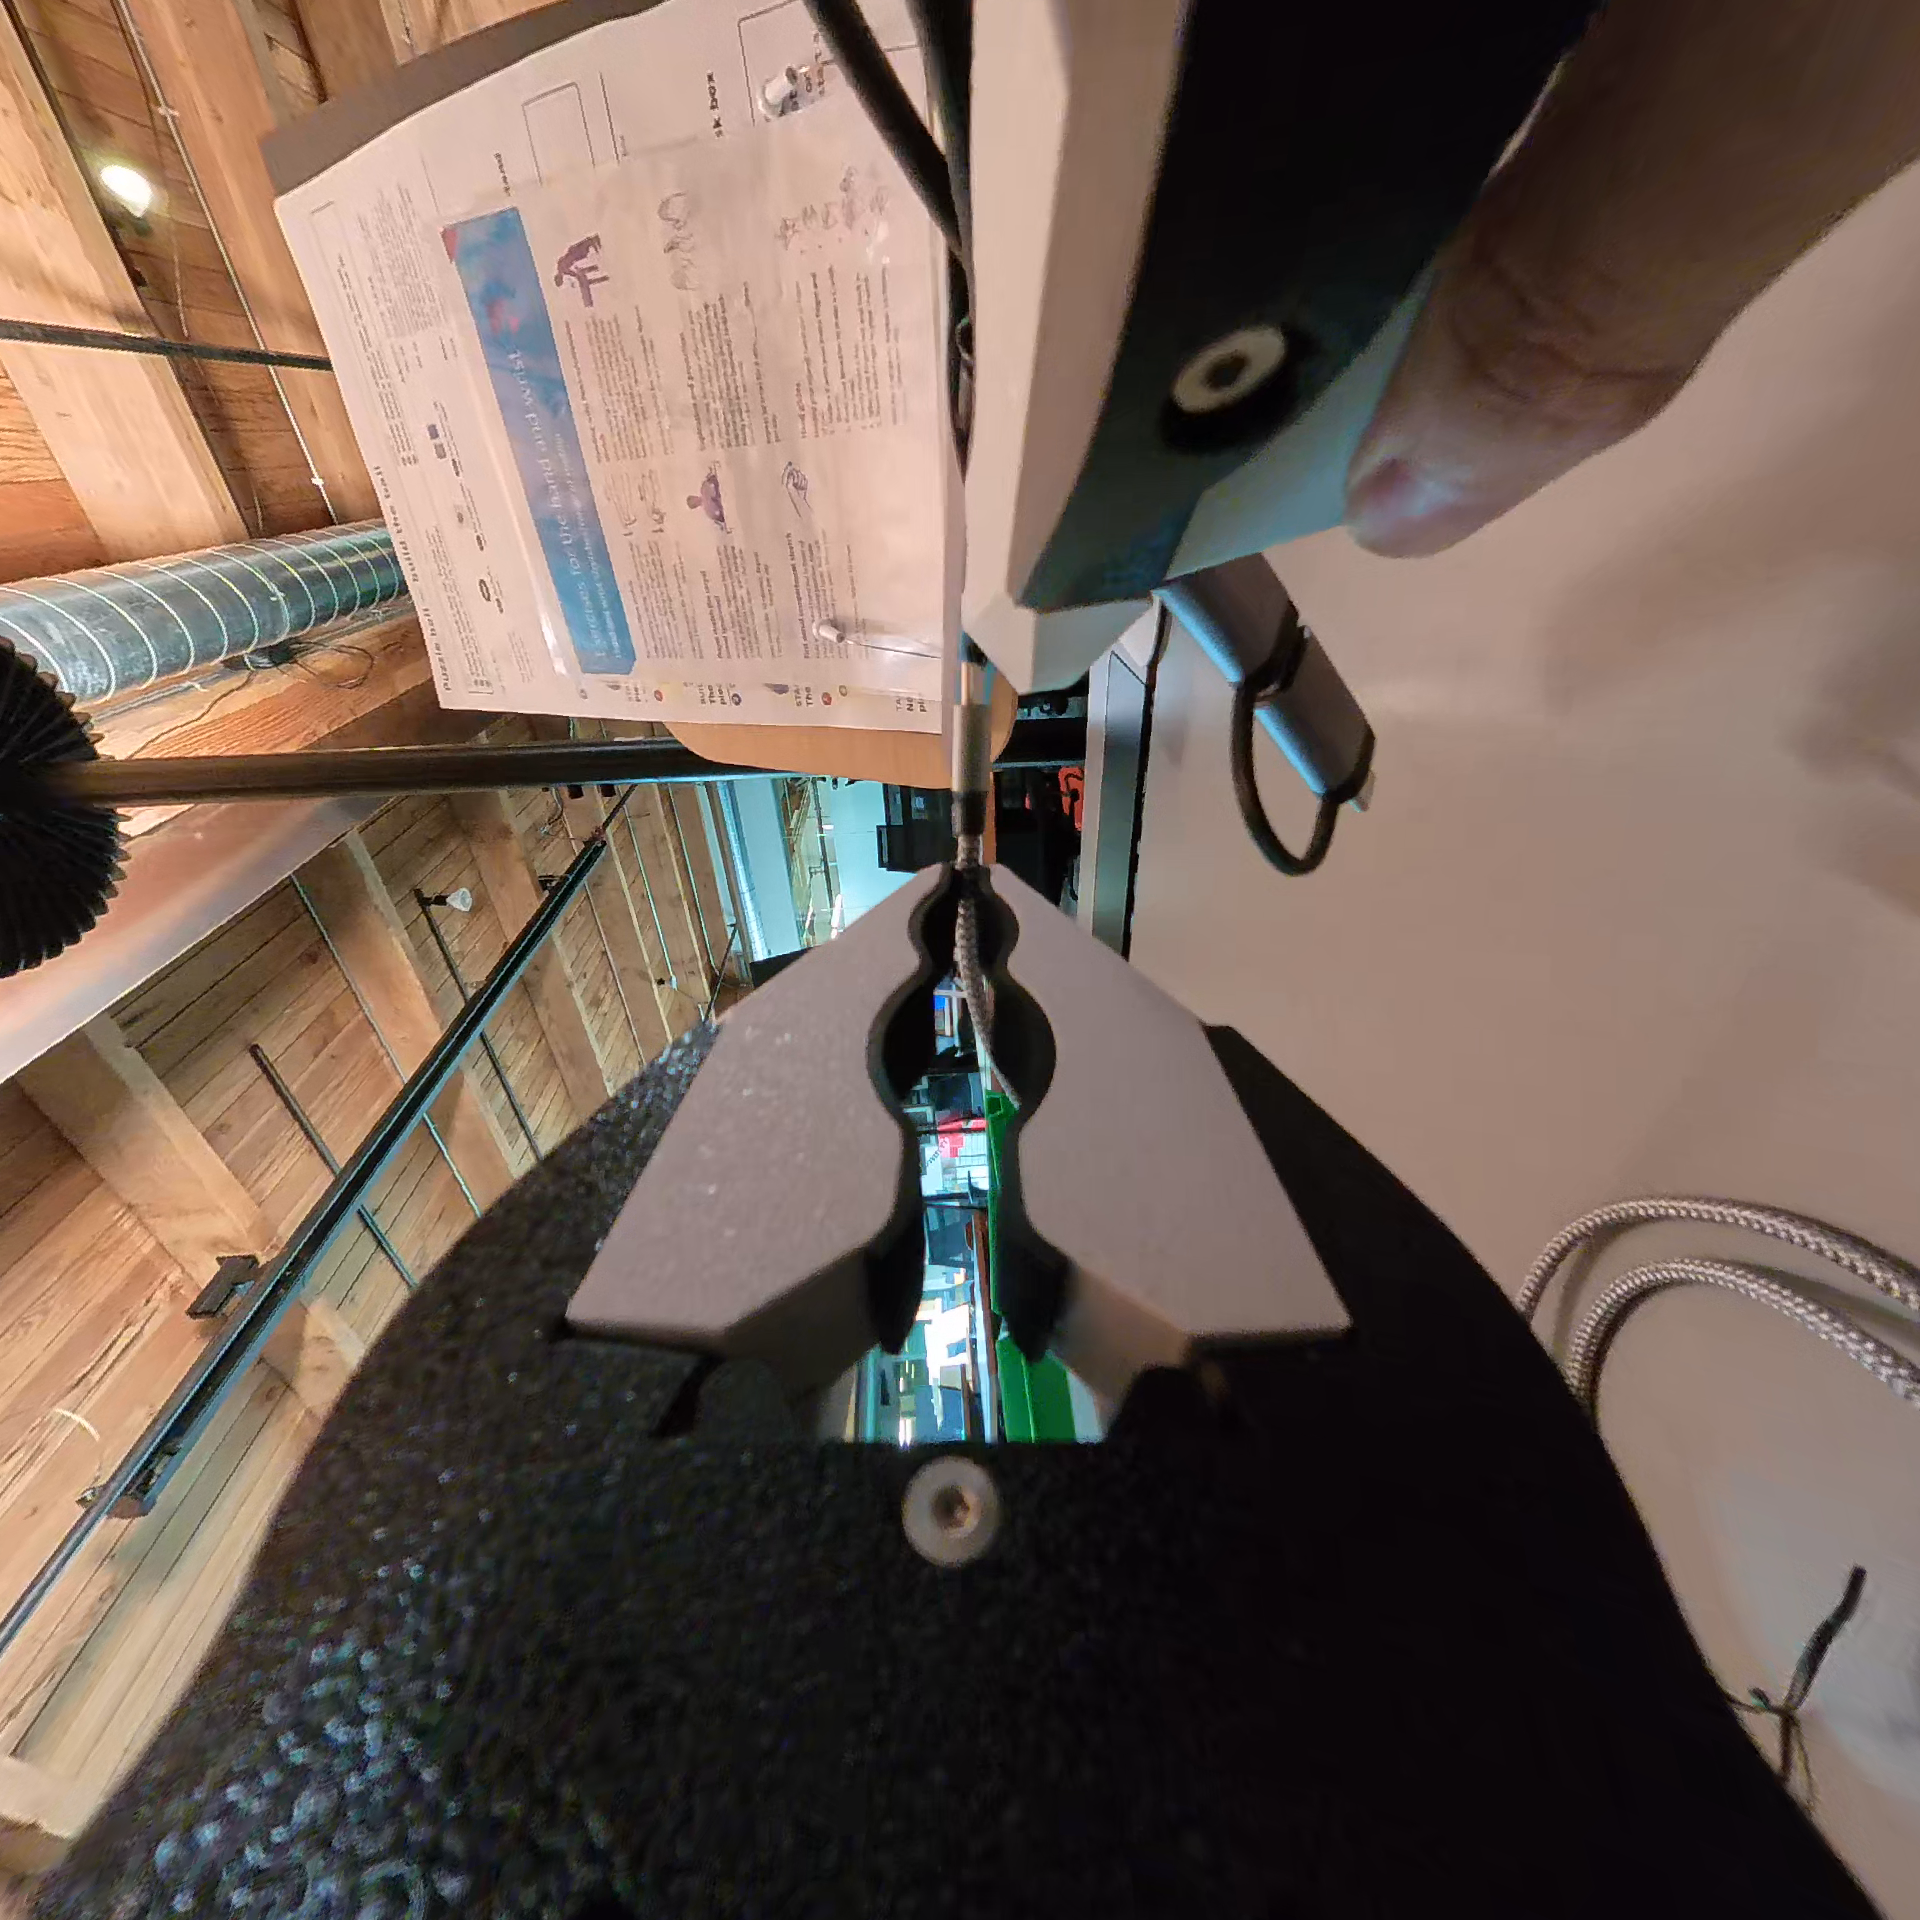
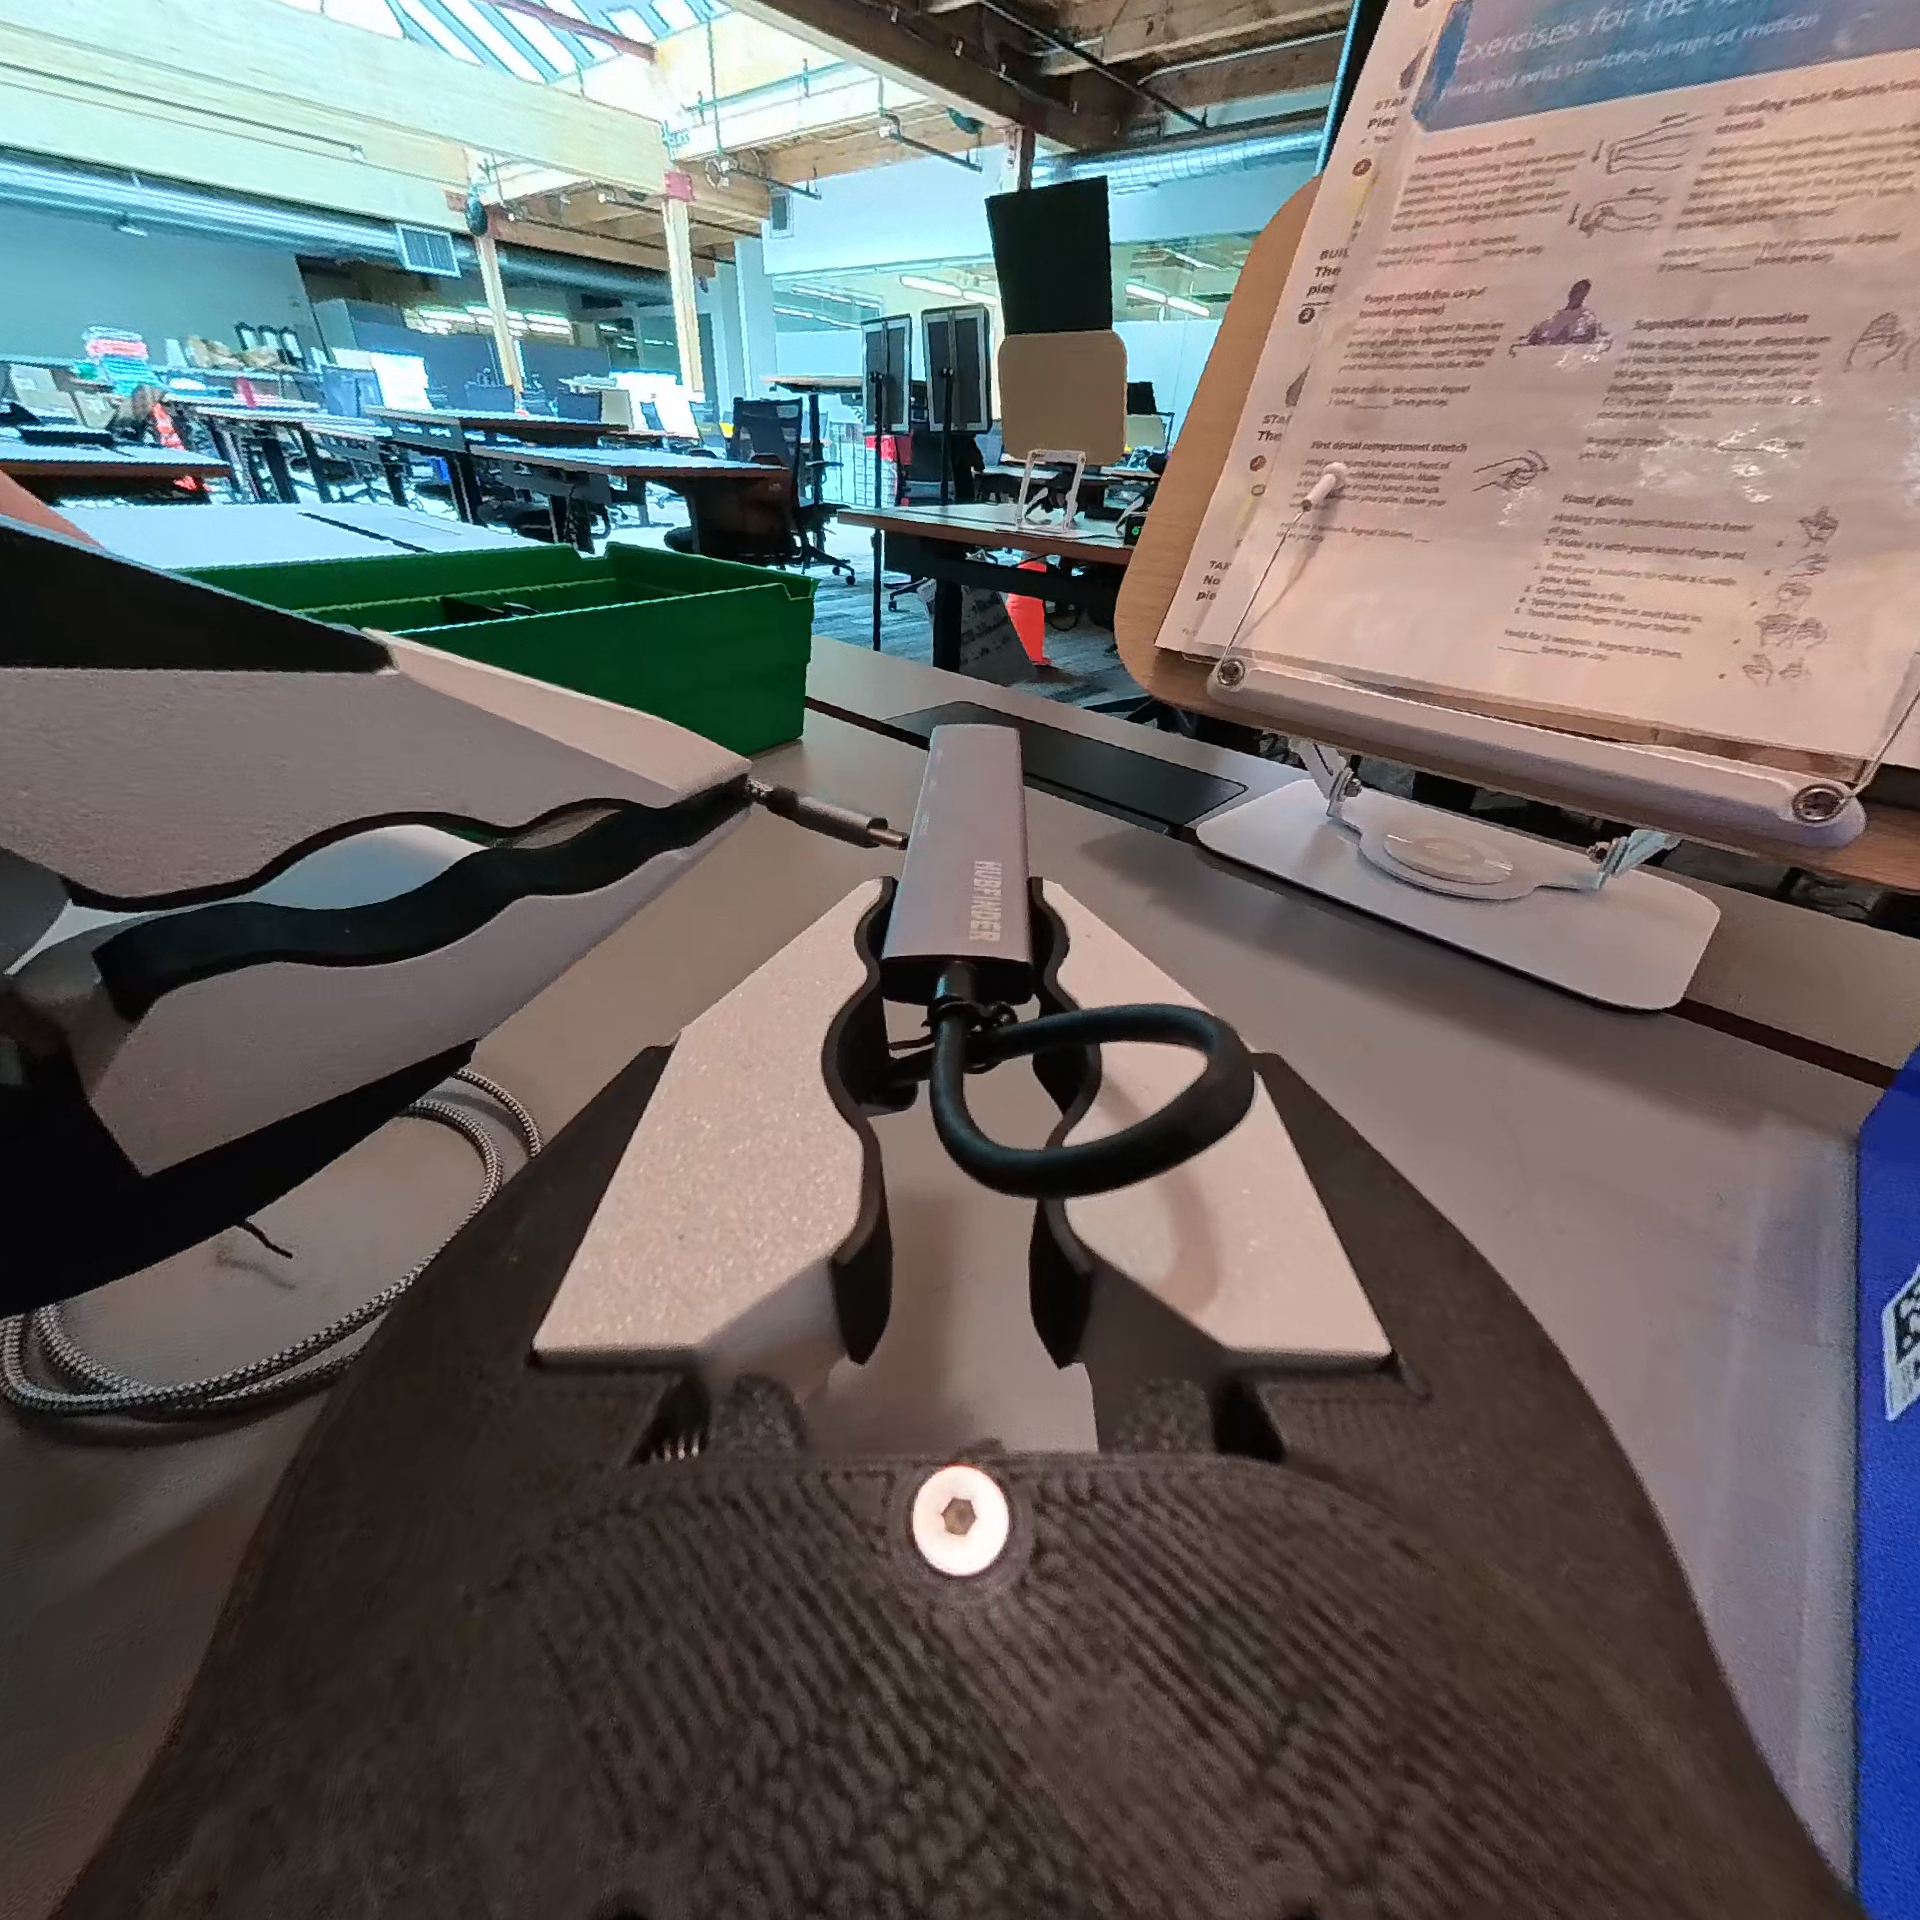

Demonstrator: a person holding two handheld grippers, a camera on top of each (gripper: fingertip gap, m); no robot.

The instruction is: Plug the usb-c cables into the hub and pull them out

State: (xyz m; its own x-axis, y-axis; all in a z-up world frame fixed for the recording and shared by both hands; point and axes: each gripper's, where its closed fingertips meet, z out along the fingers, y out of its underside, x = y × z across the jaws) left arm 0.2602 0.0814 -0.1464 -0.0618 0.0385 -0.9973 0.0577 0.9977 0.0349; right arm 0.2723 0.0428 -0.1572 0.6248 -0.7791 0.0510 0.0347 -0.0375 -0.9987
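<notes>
Left gripper (image 2: 743, 795): pressed together on the braided usb-c cable (image 1: 971, 940), pinching just behind the metal plug (image 2: 831, 816). Plug pointing right, toward the left long side of the hub (image 2: 961, 842); tip at the hub's side face, touching or nearly so. Cannot tell whether seated in a port or only lined up.

Hub: slim grey bar, long axis running away from the right wrist camera, near end clamped in the right gripper (image 2: 961, 930), far end free above the table (image 2: 1455, 1091). Plug axis roughly square to the hub's long axis. Coming move, by judgement, turns on that line: a straight push or pull along the plug, left-right across the table, with the right gripper bracing the hub. Left gripper the nearer of the 2 to the plug; right one only holding.

Right gripper: closed on the hub's near end, short black lead (image 2: 1091, 1101) looping out behind between the fingers.

Further right: document stand (image 2: 1455, 883) with printed sheets, well clear of the hub.

Hard to make out: ports on the hub's left side not visible in either view. In the left wrist view, plug tip (image 1: 968, 675) vanishes behind the right gripper's finger (image 1: 1049, 416); hub (image 1: 1288, 686) seen only in part. Slack of braided cable (image 2: 260, 1330) coiled on the table at left, other end cut off. Only 1 usb-c cable identifiable.
</notes>
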